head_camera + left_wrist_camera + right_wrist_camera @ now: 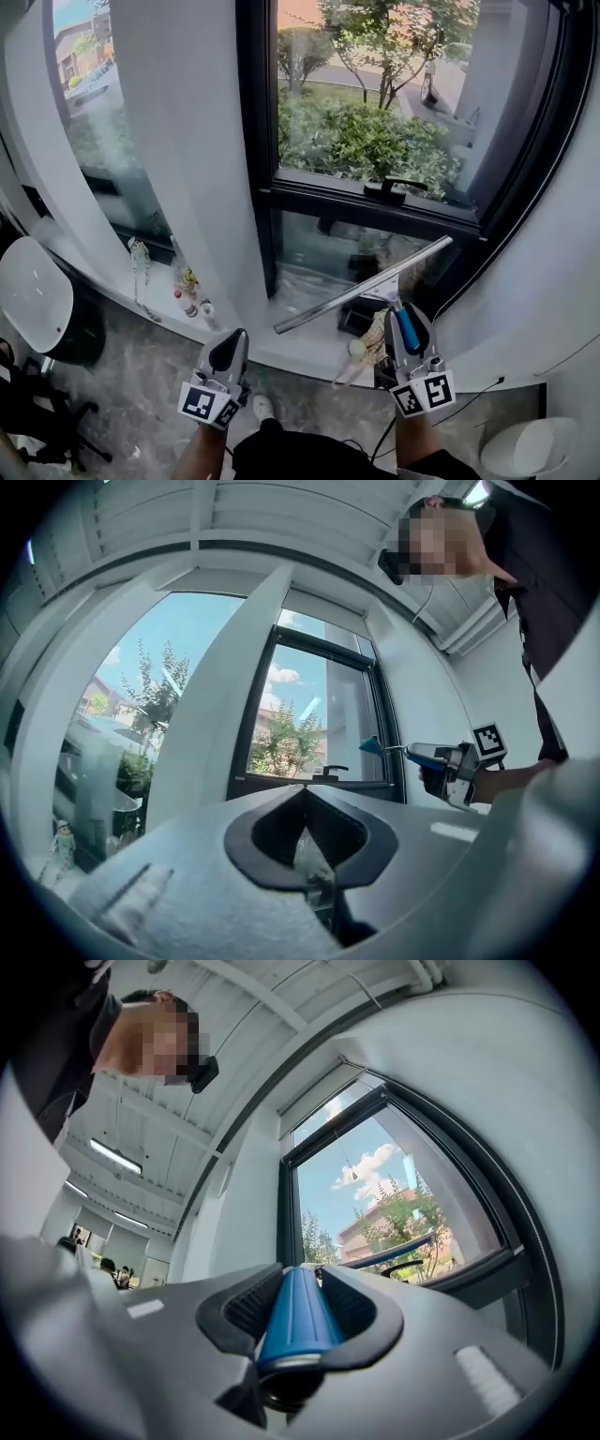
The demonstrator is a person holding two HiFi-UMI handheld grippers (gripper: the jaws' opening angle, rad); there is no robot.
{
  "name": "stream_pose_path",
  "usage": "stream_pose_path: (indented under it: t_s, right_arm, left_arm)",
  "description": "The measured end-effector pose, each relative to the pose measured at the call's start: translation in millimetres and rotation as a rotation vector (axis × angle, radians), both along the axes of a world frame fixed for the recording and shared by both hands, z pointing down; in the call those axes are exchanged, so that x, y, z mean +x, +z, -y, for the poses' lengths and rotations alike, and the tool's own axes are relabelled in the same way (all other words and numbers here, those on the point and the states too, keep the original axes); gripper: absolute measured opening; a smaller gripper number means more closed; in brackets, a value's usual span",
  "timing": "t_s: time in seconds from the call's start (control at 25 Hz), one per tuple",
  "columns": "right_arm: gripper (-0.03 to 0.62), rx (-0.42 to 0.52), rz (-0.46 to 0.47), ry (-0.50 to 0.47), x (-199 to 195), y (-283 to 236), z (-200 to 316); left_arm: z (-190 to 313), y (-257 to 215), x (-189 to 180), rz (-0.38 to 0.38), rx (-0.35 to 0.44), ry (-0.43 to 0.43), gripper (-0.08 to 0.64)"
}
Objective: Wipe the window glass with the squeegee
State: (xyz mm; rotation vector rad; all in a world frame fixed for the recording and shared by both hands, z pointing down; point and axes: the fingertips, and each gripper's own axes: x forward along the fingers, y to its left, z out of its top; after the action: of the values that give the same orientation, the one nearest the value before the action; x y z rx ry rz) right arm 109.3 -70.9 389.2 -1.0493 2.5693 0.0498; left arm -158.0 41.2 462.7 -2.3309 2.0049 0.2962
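Note:
The squeegee [366, 284] has a long metal blade and a blue handle [407, 328]. My right gripper [405, 317] is shut on that handle and holds the blade slanting in front of the lower pane of the black-framed window [375, 122]; I cannot tell whether it touches the glass. In the right gripper view the blue handle [300, 1312] sits clamped between the jaws, and the blade [394, 1252] crosses the glass beyond. My left gripper [232, 339] hangs low at the left, shut and empty, with its jaws meeting tip to tip [303, 794]. It sees the right gripper [455, 763] with the squeegee [382, 748].
A window handle [394, 187] sticks out from the middle frame bar. Small bottles and figures [187, 291] stand on the sill at the left. A white chair [33, 295] is at far left and a white bin [530, 445] at bottom right. Bags and cloths [366, 347] lie below the window.

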Motion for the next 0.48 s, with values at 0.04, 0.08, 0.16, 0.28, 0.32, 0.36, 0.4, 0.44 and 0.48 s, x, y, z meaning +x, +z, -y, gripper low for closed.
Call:
stream_pose_path:
  t_s: [0.04,0.08,0.16,0.28,0.32,0.36,0.4,0.44,0.48]
  right_arm:
    - [0.132,0.015,0.004,0.023,-5,-7,9]
    - [0.132,0.030,0.008,0.046,-9,-15,17]
    - [0.132,0.057,0.017,0.094,-18,-28,30]
    - [0.132,0.089,0.025,0.161,-32,-45,47]
    - [0.132,0.098,0.029,0.182,-37,-51,53]
    - [0.132,0.109,0.034,0.203,-41,-56,58]
    - [0.132,0.120,0.041,0.224,-45,-62,63]
    - [0.132,0.133,0.048,0.245,-49,-68,68]
    - [0.132,0.144,0.055,0.265,-53,-74,72]
  left_arm:
    - [12,-3,-4,0.009,0.004,0.021,0.003]
    - [24,-6,-7,0.023,0.008,0.047,0.003]
    - [45,-12,-11,0.046,0.023,0.108,0.003]
    - [70,-26,-18,0.050,0.057,0.191,0.003]
    - [77,-29,-19,0.051,0.064,0.218,0.003]
    - [83,-31,-19,0.053,0.070,0.245,0.003]
    - [89,-33,-19,0.056,0.073,0.272,0.003]
    - [93,-34,-18,0.058,0.074,0.298,0.003]
    - [96,-35,-17,0.059,0.073,0.322,0.003]
